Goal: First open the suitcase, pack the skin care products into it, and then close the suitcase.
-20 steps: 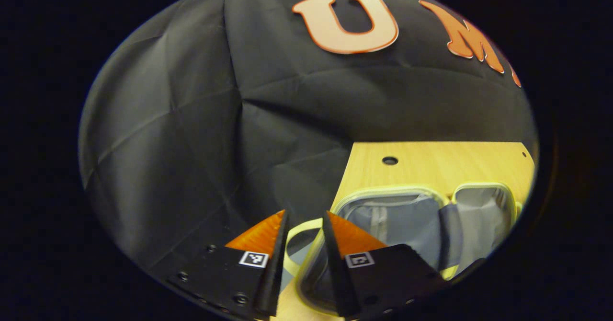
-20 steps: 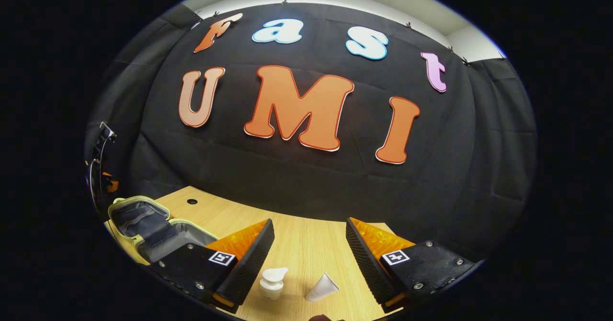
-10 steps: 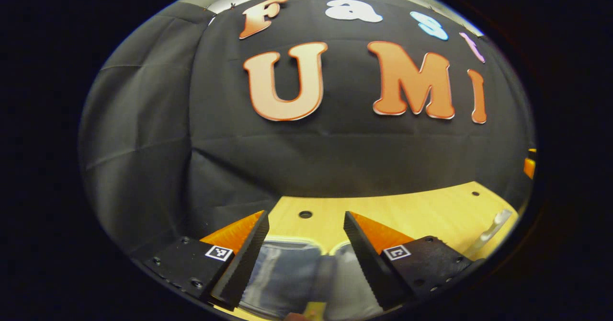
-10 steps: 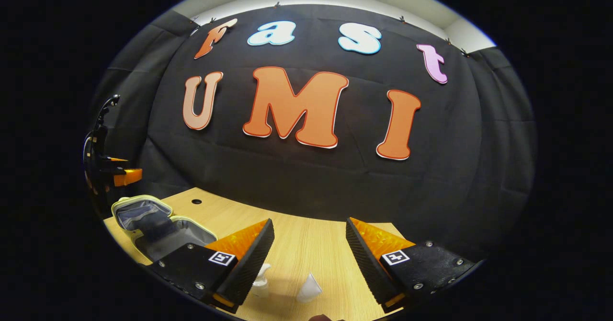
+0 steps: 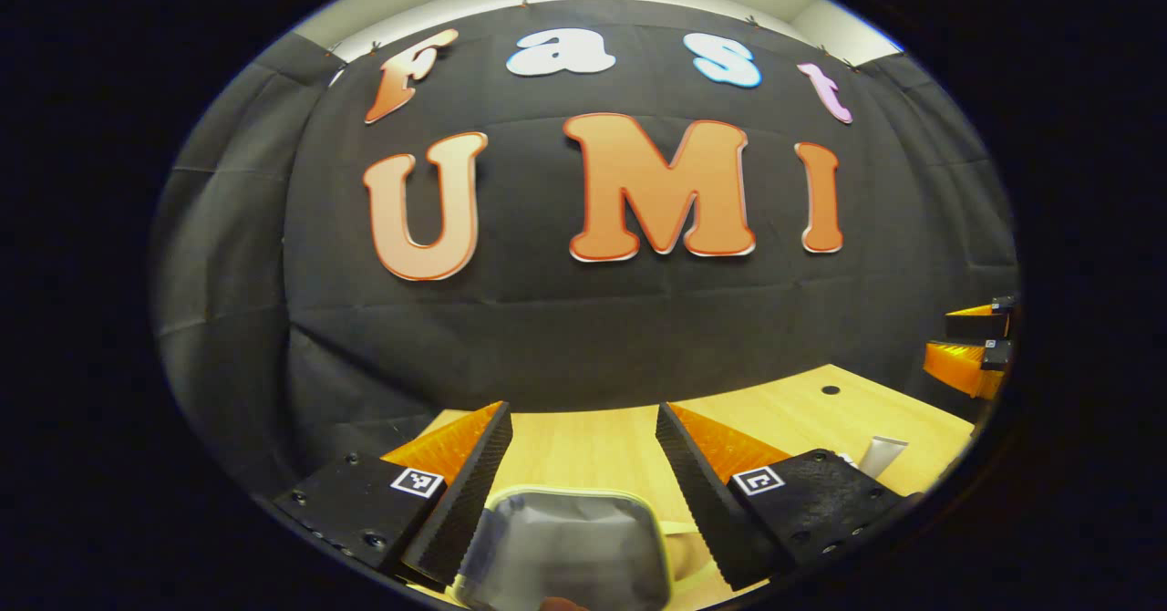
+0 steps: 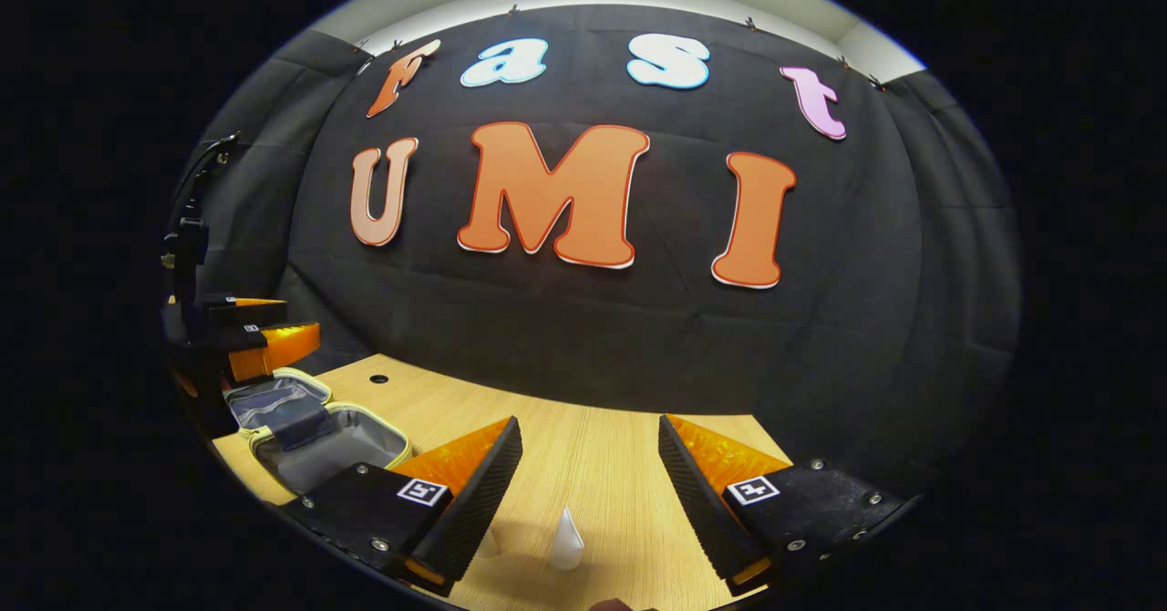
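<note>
The small suitcase (image 6: pixel 319 433) lies open on the wooden table, pale yellow rim, grey lining, both halves flat. In the left gripper view one grey-lined half (image 5: pixel 570 547) sits just below and between the fingers of my left gripper (image 5: pixel 582 408), which is open and holds nothing. My right gripper (image 6: pixel 588 419) is open above the table. A white tube (image 6: pixel 565 543) stands on the wood between its fingers, untouched. The same tube (image 5: pixel 880 456) appears at the right in the left gripper view. A pale bottle is mostly hidden behind the right gripper's left finger.
The light wooden table (image 6: pixel 602 465) has round cable holes (image 6: pixel 378 378) near its back edge. The black cloth wall rises right behind it. The left gripper (image 6: pixel 292 319) hovers over the suitcase; the right gripper (image 5: pixel 939 336) shows far right.
My left gripper opened wider and swung from the suitcase's left edge to above one open half. The right gripper crept forward, so the bottle slid behind its finger.
</note>
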Available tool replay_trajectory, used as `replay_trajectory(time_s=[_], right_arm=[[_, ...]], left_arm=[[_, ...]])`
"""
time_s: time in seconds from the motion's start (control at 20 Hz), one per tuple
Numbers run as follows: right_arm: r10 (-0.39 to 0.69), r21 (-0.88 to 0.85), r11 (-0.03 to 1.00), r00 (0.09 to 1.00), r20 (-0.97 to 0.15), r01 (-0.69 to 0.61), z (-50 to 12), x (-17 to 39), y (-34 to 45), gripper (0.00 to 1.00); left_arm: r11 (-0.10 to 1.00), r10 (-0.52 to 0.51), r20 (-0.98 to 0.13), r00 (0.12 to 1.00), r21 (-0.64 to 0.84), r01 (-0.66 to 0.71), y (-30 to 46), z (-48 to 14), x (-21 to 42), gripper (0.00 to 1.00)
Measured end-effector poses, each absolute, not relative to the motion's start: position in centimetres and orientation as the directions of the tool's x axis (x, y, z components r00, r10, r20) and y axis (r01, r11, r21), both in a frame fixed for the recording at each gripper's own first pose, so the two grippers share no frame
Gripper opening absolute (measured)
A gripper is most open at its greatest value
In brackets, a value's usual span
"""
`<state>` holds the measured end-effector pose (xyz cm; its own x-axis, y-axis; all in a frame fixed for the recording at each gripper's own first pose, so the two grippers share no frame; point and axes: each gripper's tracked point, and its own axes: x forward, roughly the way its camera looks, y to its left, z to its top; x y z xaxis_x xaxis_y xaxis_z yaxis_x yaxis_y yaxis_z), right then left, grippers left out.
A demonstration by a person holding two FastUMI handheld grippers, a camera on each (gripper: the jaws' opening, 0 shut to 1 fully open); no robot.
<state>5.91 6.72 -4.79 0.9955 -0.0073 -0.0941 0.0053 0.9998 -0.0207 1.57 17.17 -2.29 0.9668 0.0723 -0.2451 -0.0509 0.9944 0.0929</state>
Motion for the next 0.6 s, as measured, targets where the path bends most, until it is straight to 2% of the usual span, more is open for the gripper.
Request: replay_trajectory(time_s=[0.35,0.6], right_arm=[[0.04,-0.021,0.999,0.982,-0.186,-0.045,-9.2,4.9,5.7,0.96],[0.096,-0.028,0.994,0.967,-0.235,-0.105,-12.4,4.5,6.3,0.96]], left_arm=[[0.991,-0.09,-0.338,0.937,0.062,0.118,6.4,-7.9,-0.5,0.99],[0.982,-0.15,-0.393,0.907,0.049,0.184,1.6,-12.5,-2.1,0.99]])
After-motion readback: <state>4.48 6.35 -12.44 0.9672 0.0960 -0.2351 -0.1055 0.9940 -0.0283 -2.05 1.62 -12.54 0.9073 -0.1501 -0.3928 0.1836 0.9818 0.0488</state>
